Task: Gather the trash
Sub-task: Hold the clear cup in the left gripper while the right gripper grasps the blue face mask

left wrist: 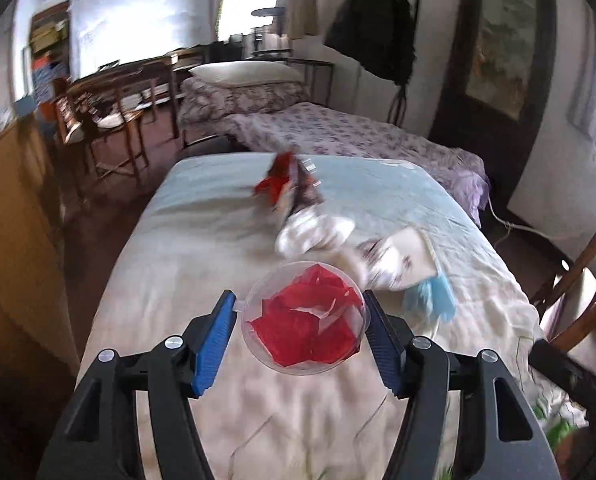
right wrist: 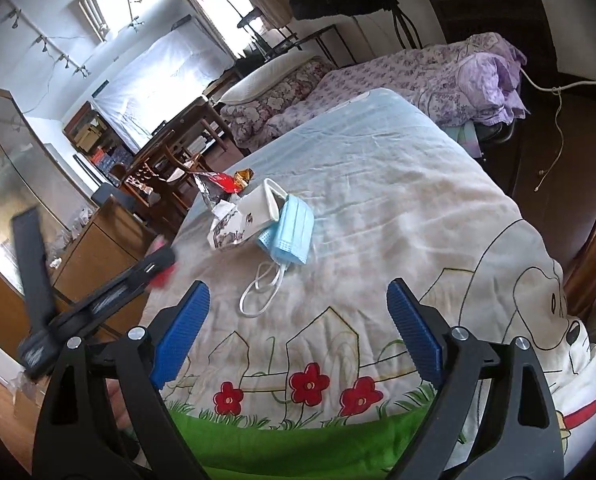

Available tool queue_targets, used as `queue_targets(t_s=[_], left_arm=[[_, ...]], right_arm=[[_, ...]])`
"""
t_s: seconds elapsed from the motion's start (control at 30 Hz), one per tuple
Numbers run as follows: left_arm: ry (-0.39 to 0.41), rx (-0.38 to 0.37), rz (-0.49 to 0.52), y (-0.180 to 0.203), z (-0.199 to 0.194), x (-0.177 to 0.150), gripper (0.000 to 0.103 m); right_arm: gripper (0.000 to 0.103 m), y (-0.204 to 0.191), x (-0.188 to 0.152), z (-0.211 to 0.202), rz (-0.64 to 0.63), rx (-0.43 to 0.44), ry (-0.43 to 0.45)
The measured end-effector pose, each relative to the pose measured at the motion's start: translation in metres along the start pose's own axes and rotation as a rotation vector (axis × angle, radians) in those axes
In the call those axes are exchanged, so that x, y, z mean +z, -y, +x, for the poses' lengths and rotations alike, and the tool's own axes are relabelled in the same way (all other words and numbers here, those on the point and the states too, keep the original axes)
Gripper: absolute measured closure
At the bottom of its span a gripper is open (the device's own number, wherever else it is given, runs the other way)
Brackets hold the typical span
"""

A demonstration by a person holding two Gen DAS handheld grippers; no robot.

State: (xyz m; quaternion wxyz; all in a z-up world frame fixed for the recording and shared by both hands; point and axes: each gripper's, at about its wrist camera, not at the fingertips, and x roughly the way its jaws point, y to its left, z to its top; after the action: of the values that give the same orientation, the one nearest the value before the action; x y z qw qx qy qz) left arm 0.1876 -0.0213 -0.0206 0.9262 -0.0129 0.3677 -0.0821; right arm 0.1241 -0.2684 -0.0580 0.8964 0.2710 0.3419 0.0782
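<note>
Left claw (left wrist: pixel 300 314) straddles a clear plastic cup (left wrist: pixel 304 318) holding red wrapper scraps, low centre of the left view, sitting on the bed (left wrist: pixel 202 216). Right pad looks to touch the rim, left pad shows a gap, so no grip yet. Right claw (right wrist: pixel 298 312) wide open, empty. Blue face mask (right wrist: pixel 292 236) and wrappers (right wrist: pixel 222 188) lie mid-frame on the bed.

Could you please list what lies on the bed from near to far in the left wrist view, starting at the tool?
Left tool with its jaws around the clear round container of red scraps → blue face mask → white crumpled paper → red and dark wrappers.
</note>
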Motion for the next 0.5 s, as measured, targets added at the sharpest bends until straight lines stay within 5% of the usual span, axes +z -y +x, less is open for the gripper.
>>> queue_targets(t_s=[0.23, 0.5], left_arm=[[0.003, -0.064, -0.159, -0.034, -0.021, -0.007, 0.040], [0.008, -0.034, -0.104, -0.022, -0.025, -0.009, 0.040]], right_arm=[[0.016, -0.020, 0.002, 0.019, -0.099, -0.050, -0.054], [0.016, -0.037, 0.021, 0.077, -0.153, -0.130, -0.187]])
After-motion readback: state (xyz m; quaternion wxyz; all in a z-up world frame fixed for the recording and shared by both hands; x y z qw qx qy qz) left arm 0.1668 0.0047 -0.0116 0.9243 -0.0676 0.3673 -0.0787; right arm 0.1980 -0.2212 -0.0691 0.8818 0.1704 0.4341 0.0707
